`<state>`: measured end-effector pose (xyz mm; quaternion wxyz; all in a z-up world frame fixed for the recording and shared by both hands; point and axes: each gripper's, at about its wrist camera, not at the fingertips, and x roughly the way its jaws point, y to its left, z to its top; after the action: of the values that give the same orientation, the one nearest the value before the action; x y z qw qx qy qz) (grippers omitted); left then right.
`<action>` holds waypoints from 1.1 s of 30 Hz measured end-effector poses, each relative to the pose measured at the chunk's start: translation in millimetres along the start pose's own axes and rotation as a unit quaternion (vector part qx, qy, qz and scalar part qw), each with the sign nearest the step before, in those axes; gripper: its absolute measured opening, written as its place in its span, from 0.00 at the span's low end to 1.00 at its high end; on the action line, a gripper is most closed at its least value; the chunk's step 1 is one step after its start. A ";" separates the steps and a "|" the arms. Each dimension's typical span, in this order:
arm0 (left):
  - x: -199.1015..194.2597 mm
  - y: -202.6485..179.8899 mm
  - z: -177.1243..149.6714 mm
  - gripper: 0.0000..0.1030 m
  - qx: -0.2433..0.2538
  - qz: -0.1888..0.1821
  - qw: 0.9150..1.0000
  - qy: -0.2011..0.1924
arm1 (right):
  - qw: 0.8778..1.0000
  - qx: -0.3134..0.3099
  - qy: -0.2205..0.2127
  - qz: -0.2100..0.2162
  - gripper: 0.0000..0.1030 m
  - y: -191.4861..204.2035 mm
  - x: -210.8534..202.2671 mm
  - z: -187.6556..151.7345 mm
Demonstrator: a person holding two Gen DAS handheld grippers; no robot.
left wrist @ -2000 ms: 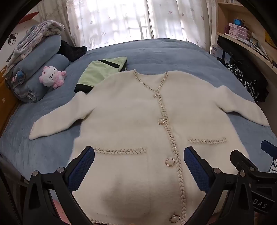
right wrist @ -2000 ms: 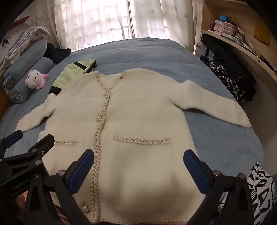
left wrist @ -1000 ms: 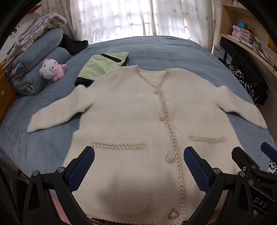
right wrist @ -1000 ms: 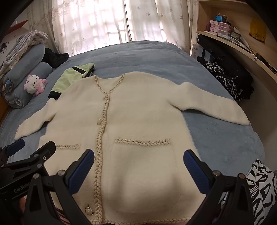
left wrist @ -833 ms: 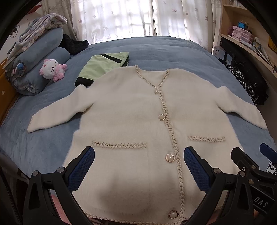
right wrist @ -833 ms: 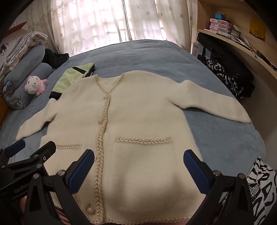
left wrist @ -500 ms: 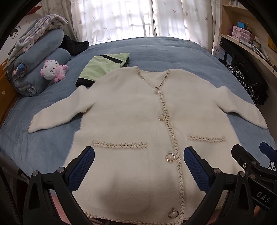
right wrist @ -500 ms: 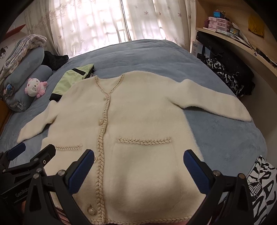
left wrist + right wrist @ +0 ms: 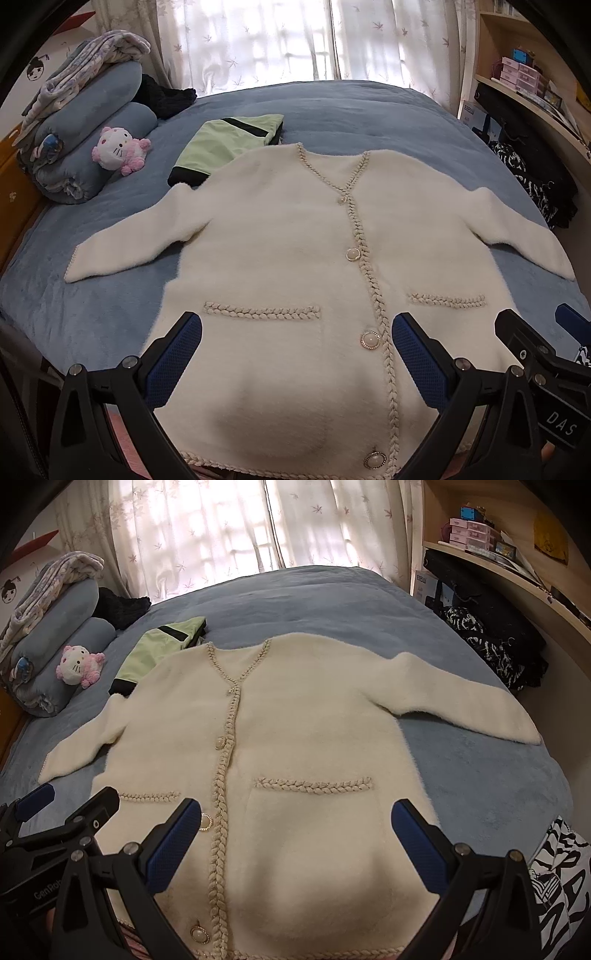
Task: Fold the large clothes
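Fluffy cream-white buttoned cardigan with braided trim (image 9: 295,266) spread flat, front up, on the blue plush bedspread (image 9: 362,110), both sleeves out to the sides, hem nearest the cameras; no fold made yet; left gripper (image 9: 295,354) poised above the hem, jaws wide apart, gripping nothing; right gripper (image 9: 295,836) likewise spread wide and empty over the right pocket; probably best to start with a sleeve: pinch each cuff cleanly, lay it across the chest without dragging the body, keep clear of the folded pale-green garment with black bands (image 9: 225,146) tucked under the left shoulder
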<state>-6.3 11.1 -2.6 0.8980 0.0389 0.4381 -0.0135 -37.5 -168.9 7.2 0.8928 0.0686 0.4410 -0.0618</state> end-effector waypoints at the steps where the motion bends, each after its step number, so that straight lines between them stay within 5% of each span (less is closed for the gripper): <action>1: -0.2 0.7 0.2 0.99 -0.001 0.000 1.000 0.000 | 1.000 -0.001 -0.002 -0.001 1.00 0.1 -0.3 -0.3; 19: -0.2 2.9 11.2 0.99 -0.006 -0.004 1.000 -0.001 | 0.999 -0.020 -0.025 -0.008 1.00 5.7 -5.1 10.1; 33: -8.3 -10.7 38.4 0.99 0.016 -0.001 0.999 -0.036 | 0.996 -0.021 -0.087 -0.016 1.00 -6.6 -25.5 40.4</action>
<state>18.1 -2.8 26.9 0.9123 0.0520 0.4056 -0.0226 -22.5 -181.2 51.3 0.9278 0.0368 0.3643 -0.0723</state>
